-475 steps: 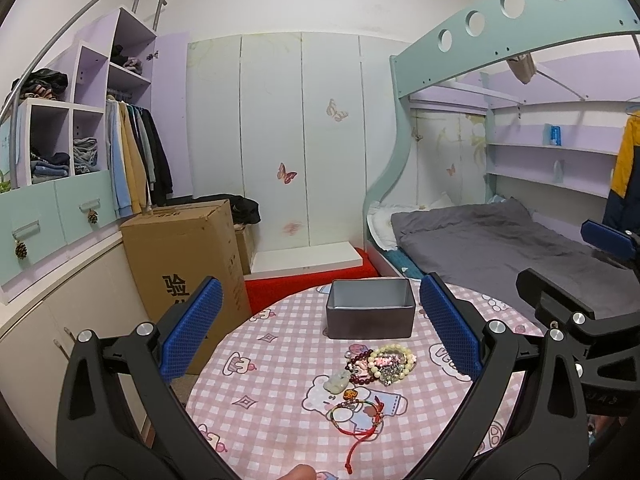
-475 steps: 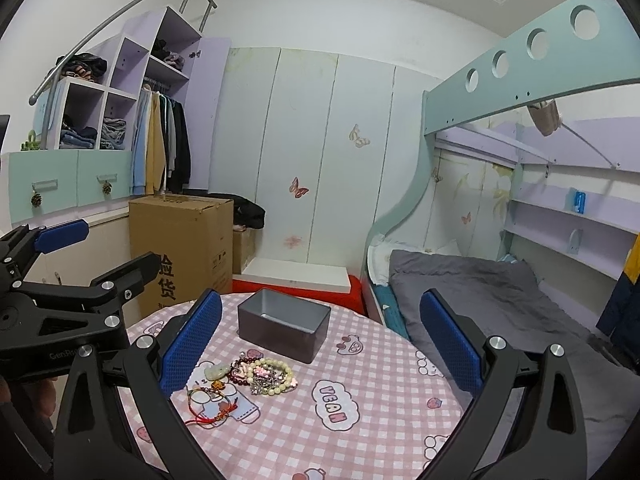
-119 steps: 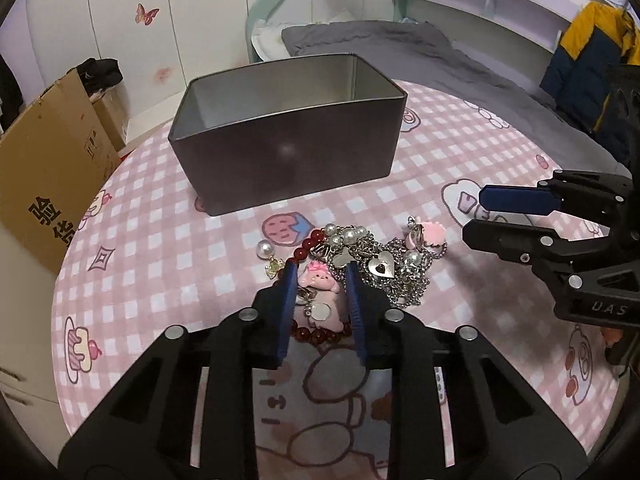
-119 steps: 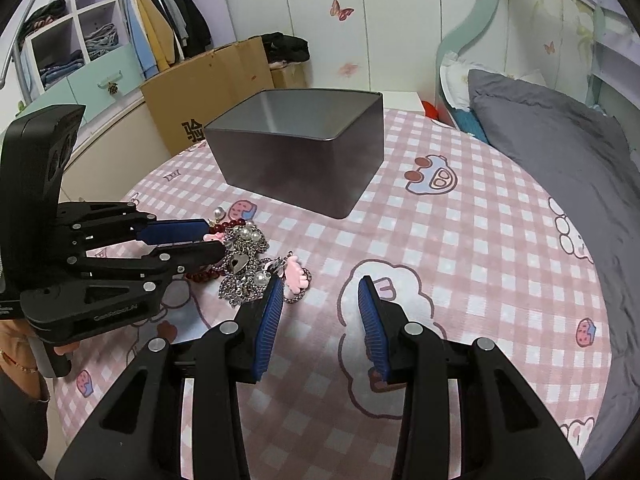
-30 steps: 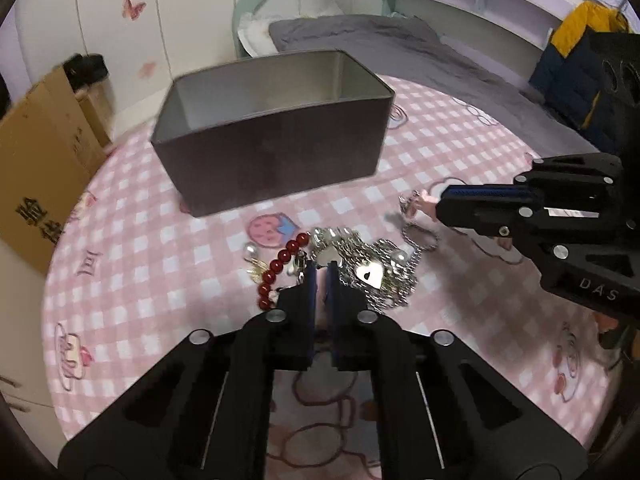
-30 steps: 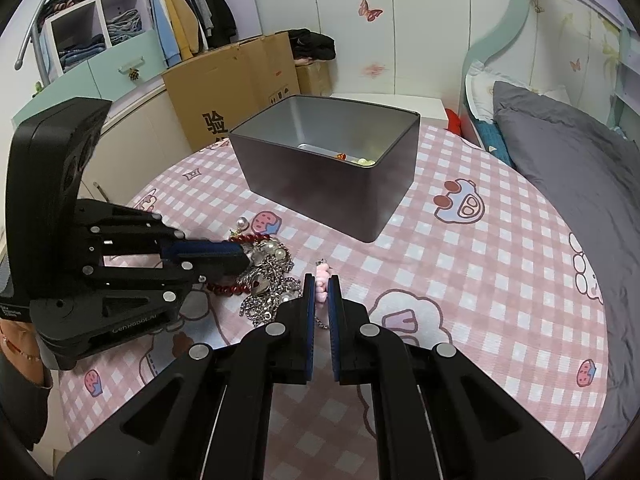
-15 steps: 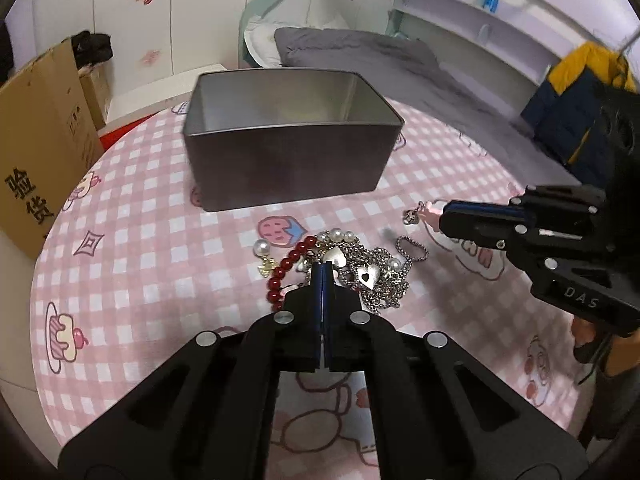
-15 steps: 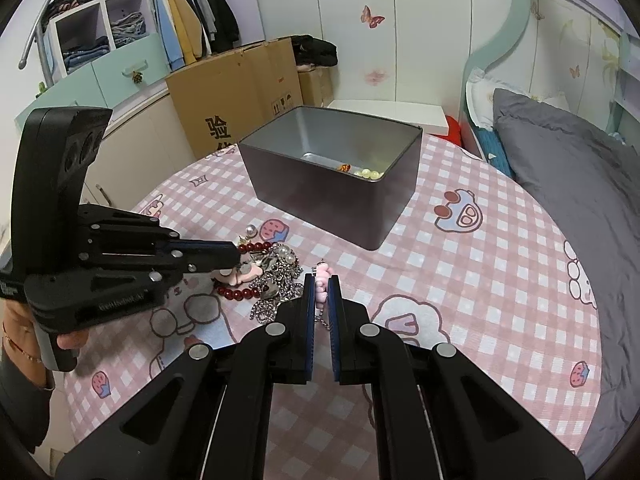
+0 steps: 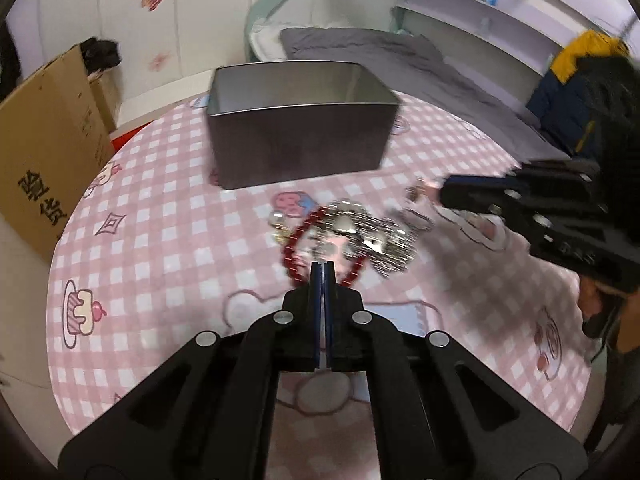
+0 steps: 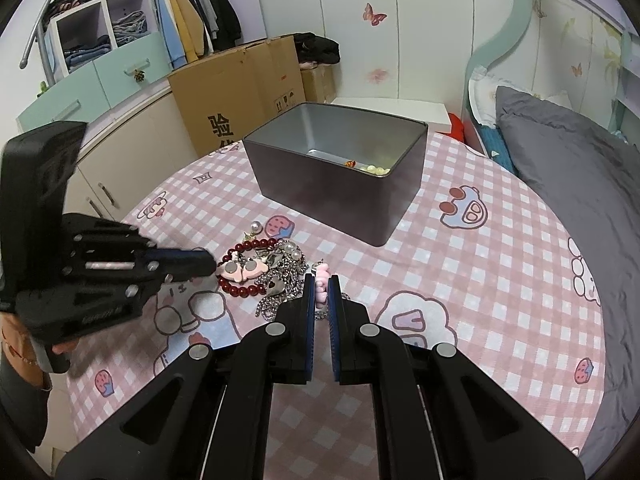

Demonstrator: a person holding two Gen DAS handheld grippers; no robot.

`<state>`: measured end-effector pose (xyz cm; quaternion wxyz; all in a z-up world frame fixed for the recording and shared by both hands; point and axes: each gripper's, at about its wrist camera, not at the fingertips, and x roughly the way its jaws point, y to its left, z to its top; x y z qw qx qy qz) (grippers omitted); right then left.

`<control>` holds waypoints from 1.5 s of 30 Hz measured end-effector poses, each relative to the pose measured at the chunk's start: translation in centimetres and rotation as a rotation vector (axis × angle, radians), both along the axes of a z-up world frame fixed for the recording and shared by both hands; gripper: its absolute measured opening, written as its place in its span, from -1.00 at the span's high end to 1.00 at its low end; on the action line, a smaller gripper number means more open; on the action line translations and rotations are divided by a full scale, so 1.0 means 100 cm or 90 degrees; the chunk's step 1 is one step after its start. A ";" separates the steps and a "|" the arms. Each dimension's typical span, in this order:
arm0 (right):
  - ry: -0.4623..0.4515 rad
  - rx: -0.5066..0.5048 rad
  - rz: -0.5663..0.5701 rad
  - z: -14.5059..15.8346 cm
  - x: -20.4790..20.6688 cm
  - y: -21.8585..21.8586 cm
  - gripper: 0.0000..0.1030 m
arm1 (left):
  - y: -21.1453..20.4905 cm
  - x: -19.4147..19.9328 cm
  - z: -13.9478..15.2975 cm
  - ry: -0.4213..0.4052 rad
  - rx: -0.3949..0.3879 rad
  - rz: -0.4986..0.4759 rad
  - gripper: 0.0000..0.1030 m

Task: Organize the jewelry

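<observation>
Jewelry pile [image 10: 266, 270] between tin [image 10: 340, 176] — cardboard box [image 10: 236, 92] behind

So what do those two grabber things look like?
Both are black plastic claws with silver screws. The left gripper and right gripper each have two flat blue pads on the fingers. White lettering marks the side, and a dark sleeve shows.

Round table [image 10: 500, 280] under a pink checked cloth, bearing a tin and loose jewelry.
The open grey tin [image 10: 320, 188] stands toward the far side; nearer lies a tangle of red beads [image 10: 240, 290], chains [image 10: 288, 276] and pink charms [image 10: 240, 270]; a pearl earring [image 10: 255, 227] lies just beside it.
</observation>
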<state>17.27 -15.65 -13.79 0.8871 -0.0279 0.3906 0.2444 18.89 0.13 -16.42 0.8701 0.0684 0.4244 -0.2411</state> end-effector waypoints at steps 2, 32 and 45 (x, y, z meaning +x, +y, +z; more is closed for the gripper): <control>0.004 0.001 -0.002 -0.001 0.000 -0.001 0.90 | -0.006 -0.005 0.000 -0.004 0.011 -0.011 0.96; 0.001 0.037 -0.028 -0.003 -0.013 -0.045 0.90 | -0.073 0.004 -0.021 0.007 0.040 0.025 0.32; -0.016 0.052 -0.018 0.008 -0.018 -0.043 0.90 | -0.051 -0.001 0.002 -0.003 -0.024 0.036 0.75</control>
